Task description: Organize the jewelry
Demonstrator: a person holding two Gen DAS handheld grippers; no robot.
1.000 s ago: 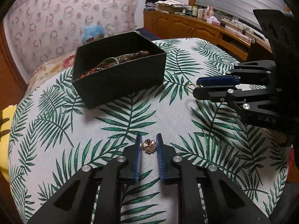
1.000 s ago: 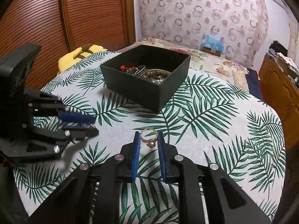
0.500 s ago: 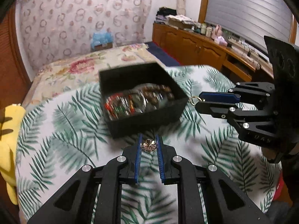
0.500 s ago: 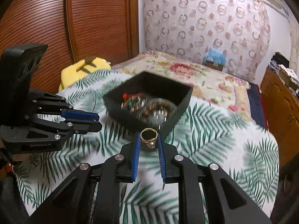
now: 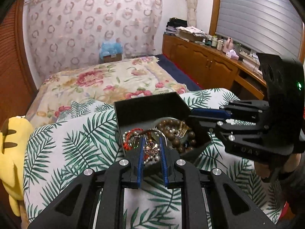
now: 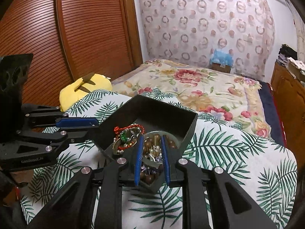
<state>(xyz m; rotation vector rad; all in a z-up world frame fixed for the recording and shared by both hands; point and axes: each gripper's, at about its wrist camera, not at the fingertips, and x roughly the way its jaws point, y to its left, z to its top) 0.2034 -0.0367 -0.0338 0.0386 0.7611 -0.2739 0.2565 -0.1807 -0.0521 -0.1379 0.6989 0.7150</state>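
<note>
A black open box (image 5: 152,103) (image 6: 164,110) full of beads and bracelets stands on the leaf-print tablecloth. My left gripper (image 5: 151,148) is shut on a flower-shaped brooch (image 5: 151,149) and holds it over the box's near edge. My right gripper (image 6: 151,148) hangs over the box with its jaws a little apart; I see no ring between them. In the left wrist view the right gripper (image 5: 192,113) reaches over the box's right wall, and a gold ring (image 5: 182,128) lies on the beads just below its tips. In the right wrist view the left gripper (image 6: 95,125) sits at the box's left corner.
The round table with the leaf-print cloth (image 5: 76,145) stands beside a bed with a floral cover (image 5: 106,84). A yellow plush toy (image 5: 11,148) lies at the left edge. A wooden cabinet (image 5: 205,64) runs along the right wall.
Both grippers rose and moved forward over the box. The gold ring has left my right gripper's jaws and lies in the box. The left gripper still holds the brooch.
</note>
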